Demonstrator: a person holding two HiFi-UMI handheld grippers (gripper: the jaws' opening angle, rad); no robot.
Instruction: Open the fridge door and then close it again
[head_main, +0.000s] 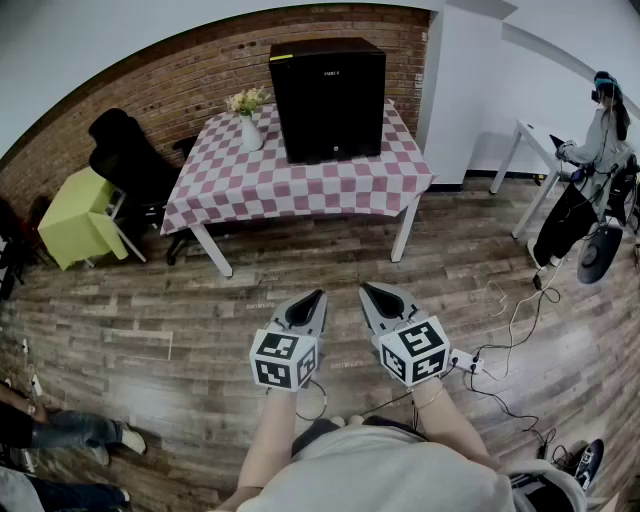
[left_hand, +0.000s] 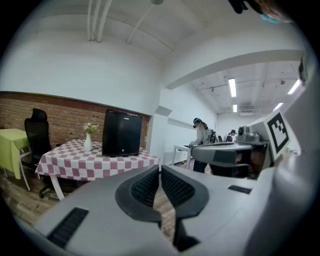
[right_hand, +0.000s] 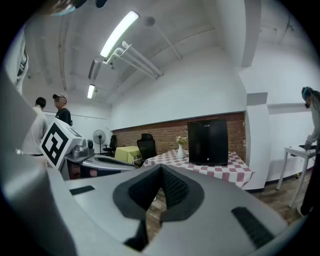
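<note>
The black mini fridge (head_main: 327, 98), a smooth upright box with its door shut, is seen on the checked-cloth table (head_main: 290, 190) at twelve o'clock, well apart from both grippers. The left gripper (head_main: 316, 296) and right gripper (head_main: 368, 290) are held side by side, ribbed pads closed on nothing. Neither is judged clearly nearer.

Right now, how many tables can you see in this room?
3. The checkered table holding the fridge stands in the centre, a yellow-covered table is at the left, and a white table is at the far right. Others may lie out of view.
</note>
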